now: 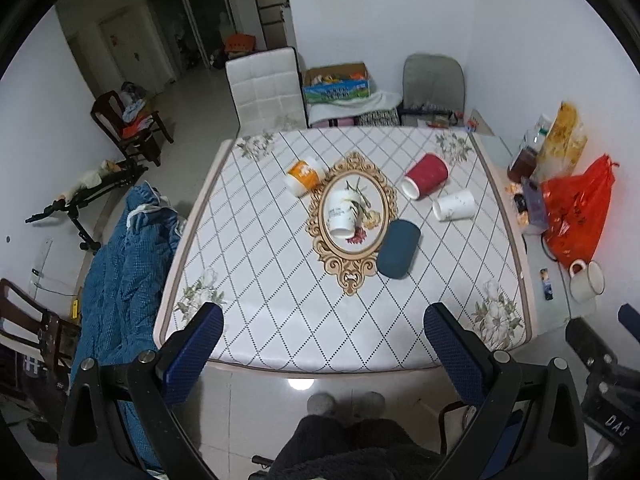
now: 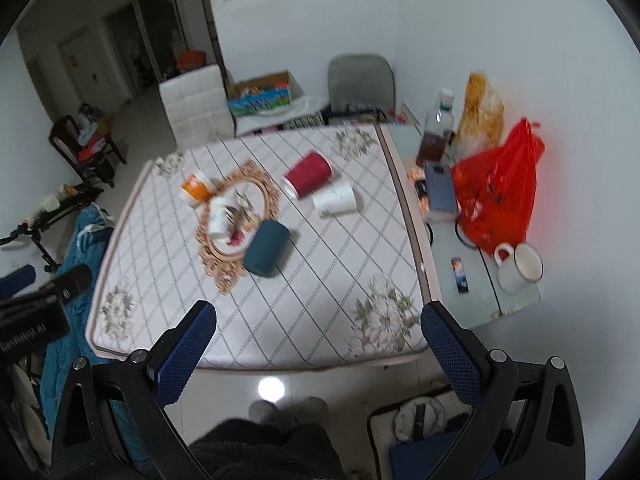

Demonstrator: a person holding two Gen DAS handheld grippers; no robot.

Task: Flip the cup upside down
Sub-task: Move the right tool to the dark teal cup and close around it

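- Left gripper [image 1: 322, 326] hangs above the near edge of the table [image 1: 280, 344], its blue-padded fingers [image 1: 192, 356] spread wide with nothing between them
- Five cups lie on their sides on the tablecloth: orange cup [image 1: 304, 176], white printed cup [image 1: 343, 216], dark blue cup [image 1: 399, 249], red cup [image 1: 426, 176], small white cup [image 1: 454, 205]
- White mug [image 1: 587, 280] stands upright at the right, beside a red plastic bag [image 1: 580, 212]
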